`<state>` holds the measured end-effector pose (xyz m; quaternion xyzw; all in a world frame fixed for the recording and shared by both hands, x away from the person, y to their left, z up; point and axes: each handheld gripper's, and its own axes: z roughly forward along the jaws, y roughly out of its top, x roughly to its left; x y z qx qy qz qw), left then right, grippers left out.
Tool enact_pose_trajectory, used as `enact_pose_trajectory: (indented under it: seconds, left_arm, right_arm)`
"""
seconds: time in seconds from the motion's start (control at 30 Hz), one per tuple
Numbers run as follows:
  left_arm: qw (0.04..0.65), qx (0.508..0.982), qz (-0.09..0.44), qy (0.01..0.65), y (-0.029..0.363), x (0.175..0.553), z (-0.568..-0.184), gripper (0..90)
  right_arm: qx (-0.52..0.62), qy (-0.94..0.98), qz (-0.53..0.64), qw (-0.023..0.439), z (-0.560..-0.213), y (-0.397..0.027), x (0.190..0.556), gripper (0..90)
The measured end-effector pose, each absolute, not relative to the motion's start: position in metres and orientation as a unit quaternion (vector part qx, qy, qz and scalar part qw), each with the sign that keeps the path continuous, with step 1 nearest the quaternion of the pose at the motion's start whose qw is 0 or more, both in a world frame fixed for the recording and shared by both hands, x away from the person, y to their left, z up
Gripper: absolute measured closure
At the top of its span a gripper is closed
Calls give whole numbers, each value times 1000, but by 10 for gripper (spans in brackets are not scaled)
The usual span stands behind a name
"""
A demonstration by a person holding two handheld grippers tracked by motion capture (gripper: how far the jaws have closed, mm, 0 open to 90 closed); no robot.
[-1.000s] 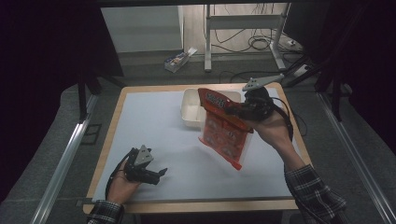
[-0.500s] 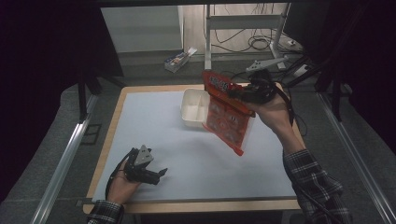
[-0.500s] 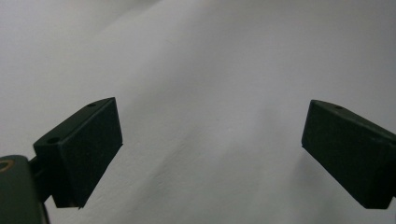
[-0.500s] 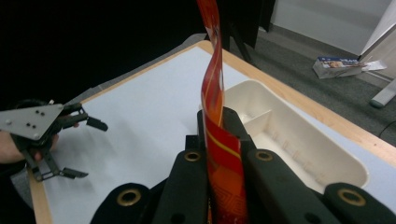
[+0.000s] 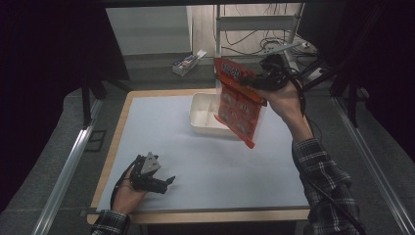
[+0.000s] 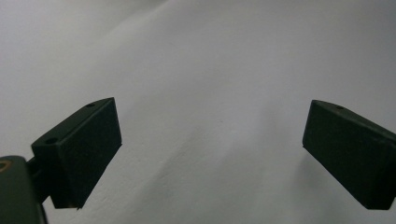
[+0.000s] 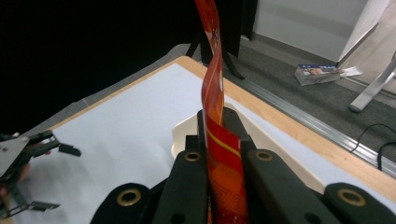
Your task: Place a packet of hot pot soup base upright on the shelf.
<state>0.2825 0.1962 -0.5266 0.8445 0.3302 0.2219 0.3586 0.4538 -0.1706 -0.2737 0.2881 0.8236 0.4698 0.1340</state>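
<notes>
**Snack bag held up over the white tray**

High view. The orange snack bag (image 5: 238, 105) is clamped at its top edge by the right claw (image 5: 258, 84) and hangs free below it, tilted, with its lower corner down in front of the white tray (image 5: 203, 116). The grip on the top seam is judged to be chosen so that the bag's weight pulls it flat and its mouth stays uppermost. The tray sits directly beneath and slightly behind the hanging bag, at the far side of the counter (image 5: 195, 161). The left claw (image 5: 164, 183) is laid on the counter at the near left, well apart from the bag, with its jaws spread and nothing between them; it is judged to be parked.

Left gripper view. The two jaws of this claw are seen wide apart over bare white counter sheet (image 6: 210, 93); no object is contacted.

Right gripper view. The jaws are closed tight on the bag (image 7: 219, 154), which rises as a thin edge-on strip straight ahead of the claw. The tray rim (image 7: 180, 135) is seen just beyond the jaws.

Change against the earlier frames. The bag has been lifted higher and carried toward the far right edge of the counter, so more of the tray is uncovered. The left claw is unchanged in place.
</notes>
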Motion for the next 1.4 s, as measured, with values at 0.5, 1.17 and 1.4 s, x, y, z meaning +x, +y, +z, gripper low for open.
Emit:
enact_pose_trajectory:
  seconds: [0.5, 1.17, 1.4]
  left_arm:
    - [363, 843, 216, 333, 197, 283, -528, 41]
    - [364, 843, 213, 334, 197, 283, -528, 40]
    - [362, 845, 212, 332, 196, 283, -529, 41]
  right_arm:
    - [306, 815, 468, 151, -267, -163, 499, 885]
    - [302, 818, 462, 165, -293, -149, 554, 885]
    - [296, 827, 451, 160, -314, -142, 563, 885]
